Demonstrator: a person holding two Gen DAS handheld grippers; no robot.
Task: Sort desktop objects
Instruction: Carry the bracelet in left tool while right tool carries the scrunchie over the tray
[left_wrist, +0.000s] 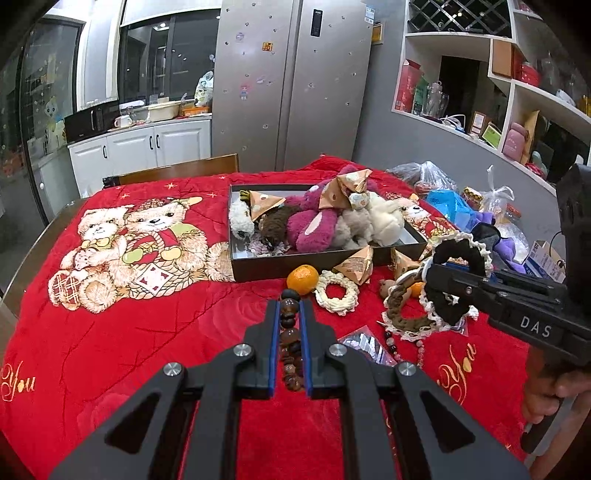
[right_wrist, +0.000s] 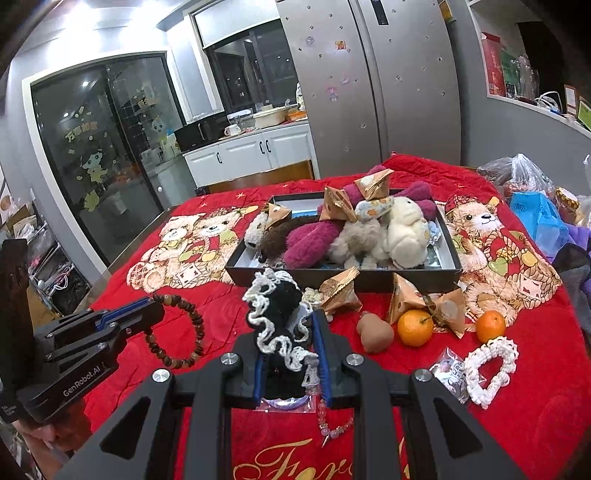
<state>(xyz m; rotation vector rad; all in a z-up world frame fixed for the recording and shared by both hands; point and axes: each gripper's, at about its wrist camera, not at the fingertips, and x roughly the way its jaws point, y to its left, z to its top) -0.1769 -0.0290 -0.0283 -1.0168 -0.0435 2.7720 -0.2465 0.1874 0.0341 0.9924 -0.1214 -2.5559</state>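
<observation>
with your left gripper (left_wrist: 290, 314) clamped on the bead bracelet (left_wrist: 290, 343) and your right gripper (right_wrist: 290, 347) clamped on the black scrunchie (right_wrist: 277, 317), you look mid-carry (both lifted); next, release each into the box (right_wrist: 448, 251).

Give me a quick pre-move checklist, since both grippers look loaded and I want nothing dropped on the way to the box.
1. Left gripper shut on the brown bead bracelet: ok.
2. Right gripper shut on the black scrunchie: ok.
3. Bracelet loop hangs free of the red cloth: ok.
4. Free room in the box: not ok, soft toys crowd it.
5. Pink bead string clear of the right gripper: cannot tell.
</observation>
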